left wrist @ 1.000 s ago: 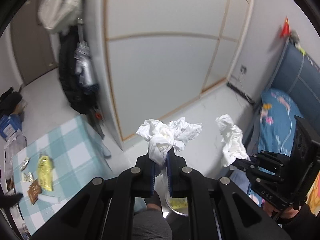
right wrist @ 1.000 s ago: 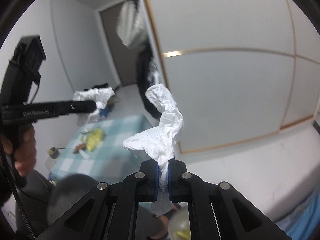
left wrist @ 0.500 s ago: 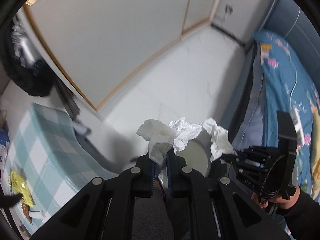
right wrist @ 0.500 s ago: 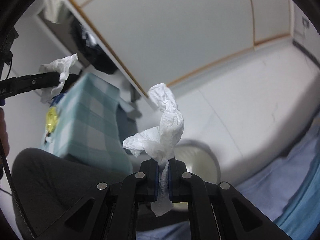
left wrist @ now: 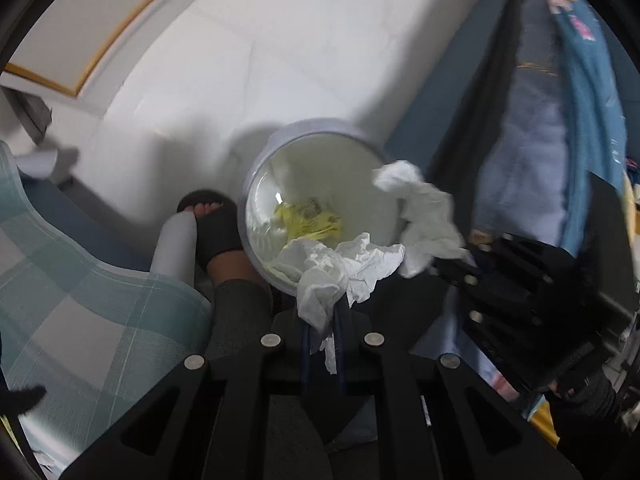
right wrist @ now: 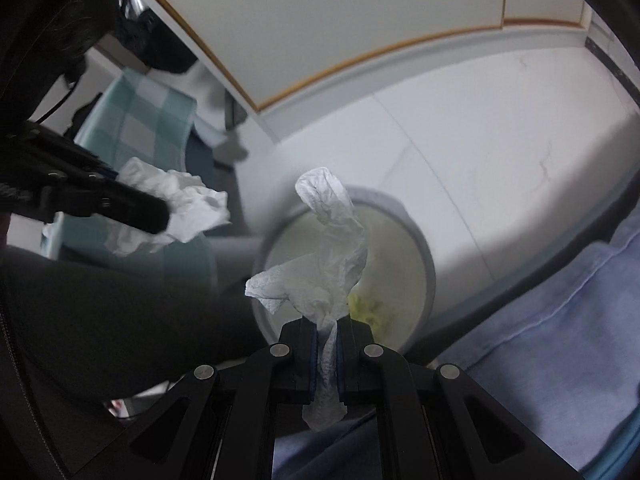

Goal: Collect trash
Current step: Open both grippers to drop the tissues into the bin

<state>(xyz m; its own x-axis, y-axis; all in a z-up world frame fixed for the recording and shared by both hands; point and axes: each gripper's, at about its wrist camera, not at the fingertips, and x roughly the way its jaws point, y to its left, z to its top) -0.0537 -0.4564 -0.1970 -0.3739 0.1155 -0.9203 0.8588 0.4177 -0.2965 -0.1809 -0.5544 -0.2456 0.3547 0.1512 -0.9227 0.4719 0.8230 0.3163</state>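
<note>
My left gripper (left wrist: 324, 312) is shut on a crumpled white tissue (left wrist: 340, 268), which hangs over the near rim of a round grey bin (left wrist: 316, 132). Yellow wrappers (left wrist: 308, 220) lie inside the bin. In the right wrist view my right gripper (right wrist: 325, 324) pinches a long twisted tissue (right wrist: 332, 248) above the same bin (right wrist: 428, 264); its jaws are opening with the tissue still between the pads. Each view shows the other hand: the right gripper (left wrist: 448, 264) with its tissue (left wrist: 424, 216) at the bin's right rim, the left gripper (right wrist: 160, 216) with its tissue (right wrist: 180, 200) left of the bin.
A table with a teal checked cloth (left wrist: 60, 280) stands left of the bin. A person's foot in a black sandal (left wrist: 216, 224) rests beside the bin. Blue bedding (left wrist: 560, 120) hangs at the right. The white floor (right wrist: 480, 140) lies beyond the bin.
Both grippers have dropped and tipped downward, from facing the wall to looking into the bin. Each still carries its tissue, which now hangs over the bin's mouth.
</note>
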